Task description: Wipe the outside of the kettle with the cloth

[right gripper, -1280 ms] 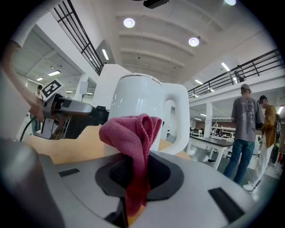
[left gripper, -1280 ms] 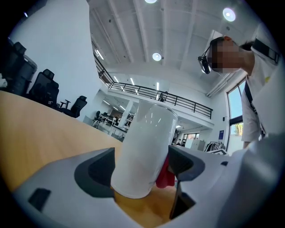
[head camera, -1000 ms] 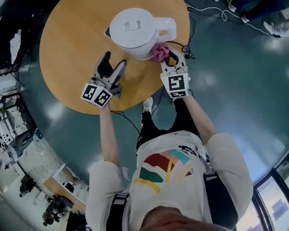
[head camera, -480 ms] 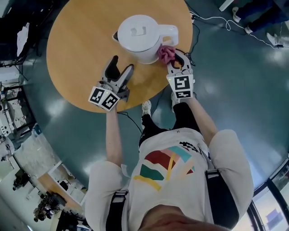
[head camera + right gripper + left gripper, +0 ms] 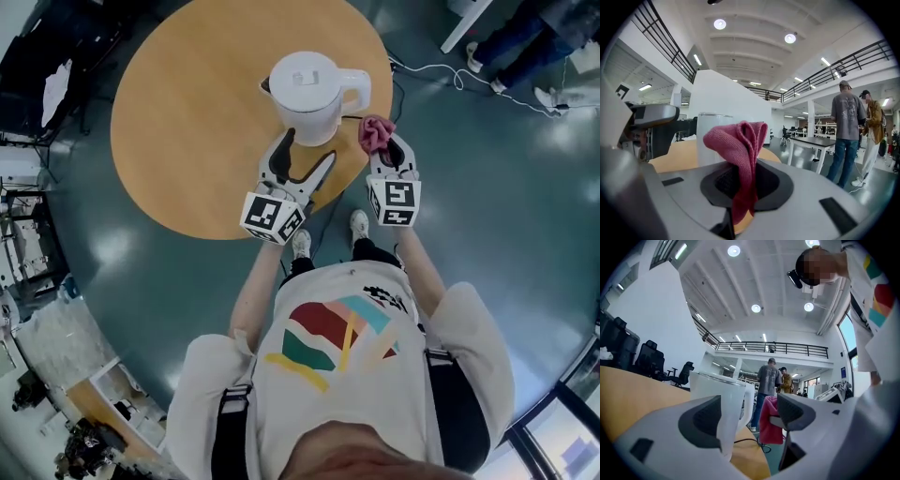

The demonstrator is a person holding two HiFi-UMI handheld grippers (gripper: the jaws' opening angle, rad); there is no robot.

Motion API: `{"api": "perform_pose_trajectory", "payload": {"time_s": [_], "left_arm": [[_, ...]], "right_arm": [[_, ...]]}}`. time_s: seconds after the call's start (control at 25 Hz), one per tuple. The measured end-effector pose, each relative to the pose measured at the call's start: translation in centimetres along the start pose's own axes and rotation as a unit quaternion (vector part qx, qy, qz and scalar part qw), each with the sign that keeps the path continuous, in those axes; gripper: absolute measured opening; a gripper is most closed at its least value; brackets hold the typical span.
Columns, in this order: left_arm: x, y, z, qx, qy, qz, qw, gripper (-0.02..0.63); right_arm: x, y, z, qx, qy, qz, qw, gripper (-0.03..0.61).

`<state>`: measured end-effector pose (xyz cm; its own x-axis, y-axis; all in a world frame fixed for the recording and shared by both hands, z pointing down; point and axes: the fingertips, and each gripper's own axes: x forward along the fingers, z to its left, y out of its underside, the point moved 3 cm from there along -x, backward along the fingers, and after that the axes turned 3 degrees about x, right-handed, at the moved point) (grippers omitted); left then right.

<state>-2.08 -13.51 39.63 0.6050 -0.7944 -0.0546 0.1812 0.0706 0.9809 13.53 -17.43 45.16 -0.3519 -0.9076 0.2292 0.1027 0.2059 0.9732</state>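
Moved: we drew the cloth (image 5: 376, 132) off the kettle (image 5: 307, 86); it sat beside the handle.
Left gripper (image 5: 306, 156): wide open, empty.
Right gripper (image 5: 385, 150): clamped on the limp cloth.
Kettle: upright on table (image 5: 187, 122); smooth, rigid, best steadied by handle.

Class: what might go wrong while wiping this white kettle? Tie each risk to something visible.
The white plastic kettle stands near the edge of the round wooden table, and the left gripper, jaws open, isn't holding it: a push might slide it off. The right gripper pinches only a fold of the pink knitted cloth, which might slip out.
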Motion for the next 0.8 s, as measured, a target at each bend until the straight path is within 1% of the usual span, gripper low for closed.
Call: {"api": "perform_pose_trajectory", "payload": {"time_s": [0.12,0.16,0.28,0.36,0.44,0.52,0.56,0.68,0.8], "left_arm": [[0.7,-1.7,0.8,0.017,0.000,-0.015,0.9997,0.417],[0.9,-2.3,1.3,0.020,0.007,-0.019,0.9996,0.416],[1.0,-3.8,3.3,0.011,0.039,-0.027,0.9988,0.417],[0.6,-4.5,5.2,0.029,0.052,-0.024,0.9979,0.417],[0.5,-5.0,7.1,0.059,0.063,-0.010,0.9962,0.417],[0.8,-5.3,8.8,0.080,0.078,0.007,0.9937,0.419],[1.0,-5.4,9.5,0.083,0.089,0.016,0.9924,0.420],[1.8,-5.6,10.8,0.083,0.134,0.049,0.9862,0.465],[2.6,-4.2,11.3,0.088,0.187,0.100,0.9734,0.500]], "right_arm": [[-0.8,-1.0,-0.1,-0.002,0.002,-0.009,1.000,0.048],[-1.1,-1.2,-0.2,-0.003,0.004,-0.011,1.000,0.047],[-2.1,-1.3,-0.8,-0.001,0.013,-0.012,1.000,0.048],[-2.6,-1.1,-1.0,0.002,0.018,-0.007,1.000,0.048],[-2.9,-0.7,-0.8,0.007,0.016,0.001,1.000,0.047],[-3.0,-0.7,0.2,0.012,0.010,0.004,1.000,0.048],[-3.0,-0.8,1.1,0.012,0.006,0.004,1.000,0.048],[-2.2,-1.8,4.1,0.012,-0.005,-0.004,1.000,0.048],[-0.5,-2.5,6.2,0.017,-0.003,-0.006,1.000,0.048]]}}
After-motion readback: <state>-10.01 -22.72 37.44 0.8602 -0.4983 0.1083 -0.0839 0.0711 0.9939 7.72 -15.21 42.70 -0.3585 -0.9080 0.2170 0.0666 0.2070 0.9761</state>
